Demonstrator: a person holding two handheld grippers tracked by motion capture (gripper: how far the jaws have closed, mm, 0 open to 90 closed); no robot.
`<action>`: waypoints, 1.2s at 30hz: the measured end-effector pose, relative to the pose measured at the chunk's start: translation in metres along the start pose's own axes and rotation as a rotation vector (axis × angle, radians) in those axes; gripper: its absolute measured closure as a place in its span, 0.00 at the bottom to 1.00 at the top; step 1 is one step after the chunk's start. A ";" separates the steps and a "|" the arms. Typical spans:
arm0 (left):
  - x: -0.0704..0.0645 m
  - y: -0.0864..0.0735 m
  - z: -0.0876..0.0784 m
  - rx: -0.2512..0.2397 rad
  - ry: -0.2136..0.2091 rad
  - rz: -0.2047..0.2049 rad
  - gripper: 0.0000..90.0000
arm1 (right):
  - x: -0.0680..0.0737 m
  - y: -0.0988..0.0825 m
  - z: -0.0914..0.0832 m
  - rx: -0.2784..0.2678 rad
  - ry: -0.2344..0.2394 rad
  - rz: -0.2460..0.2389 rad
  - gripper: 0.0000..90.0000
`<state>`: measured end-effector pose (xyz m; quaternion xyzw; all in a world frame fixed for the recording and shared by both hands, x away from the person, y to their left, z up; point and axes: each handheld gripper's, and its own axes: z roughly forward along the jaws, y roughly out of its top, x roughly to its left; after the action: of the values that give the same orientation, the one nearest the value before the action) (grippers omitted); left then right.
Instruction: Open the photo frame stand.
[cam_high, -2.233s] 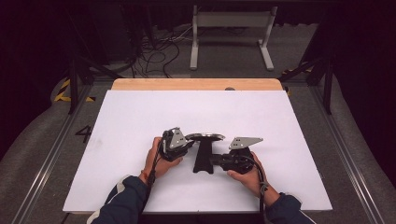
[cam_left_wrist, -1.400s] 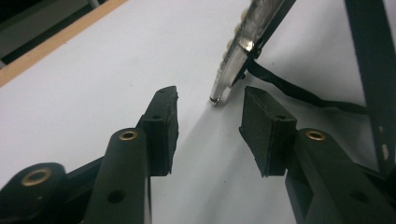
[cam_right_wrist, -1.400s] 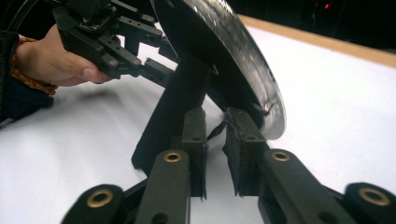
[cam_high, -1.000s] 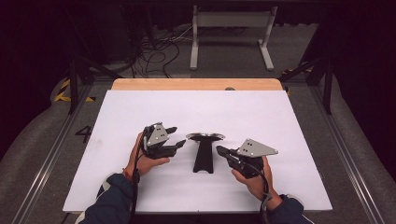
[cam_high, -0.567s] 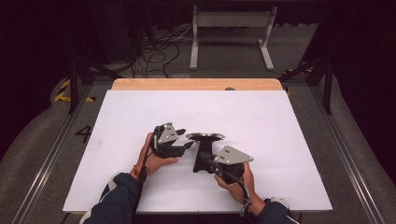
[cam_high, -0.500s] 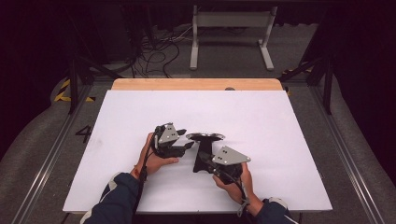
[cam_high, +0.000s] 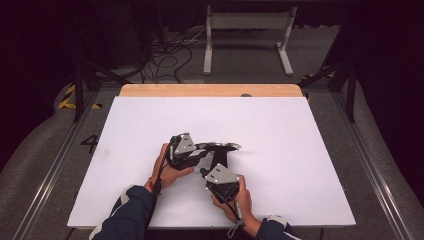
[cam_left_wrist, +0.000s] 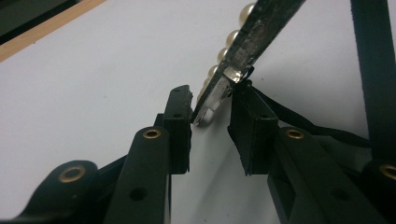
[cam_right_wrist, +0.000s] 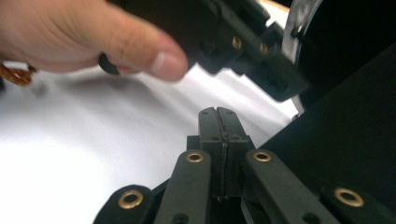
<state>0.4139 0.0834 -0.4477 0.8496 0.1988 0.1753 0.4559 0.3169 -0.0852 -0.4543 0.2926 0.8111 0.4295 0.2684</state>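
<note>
The pearl-edged piece (cam_high: 220, 146), a flat glittering strip with pale beads along one edge, is found just ahead of the left tongs (cam_high: 197, 156), raised a little off the white table (cam_high: 300, 150). A black band (cam_high: 218, 161) hangs from it and runs back toward the person, passing just beside the tips of the right tongs (cam_high: 203, 172).

In the left gripper view the silvery end of the piece (cam_left_wrist: 252, 37) is seen lying slantwise between the jaws of the left tongs (cam_left_wrist: 212, 100). These jaws have just been closing and now stand narrow, and both pads appear to bear on that end. Only the very tip is taken, so the hold is judged shallow. The black band (cam_left_wrist: 373, 70) is seen off to one side of the jaws and clear of them.

The right tongs (cam_right_wrist: 218, 114) are pressed fully together with nothing between them. They are pointed toward the left hand (cam_right_wrist: 93, 32) and the dark mass of the band beyond it.

The step in hand is judged to be the securing of the piece at its end by the left tongs. It would be done well if the pads were seated further onto the flat faces and squarely, not across the beads, where a slip is likely. The piece should be kept level until the grip is proven. The right tongs would have to be opened before the band could be taken.
</note>
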 end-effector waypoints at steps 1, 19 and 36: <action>0.000 0.000 0.000 0.000 0.000 0.000 0.78 | 0.000 0.000 0.000 0.000 0.000 0.000 1.00; -0.002 0.000 -0.005 0.000 0.018 0.027 0.84 | -0.001 -0.006 0.005 0.072 0.019 0.028 1.00; -0.009 0.004 -0.006 -0.038 0.048 0.063 0.79 | 0.002 -0.001 0.009 0.058 -0.016 -0.005 1.00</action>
<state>0.4043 0.0806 -0.4421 0.8422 0.1794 0.2135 0.4615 0.3217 -0.0788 -0.4598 0.3015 0.8220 0.4025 0.2672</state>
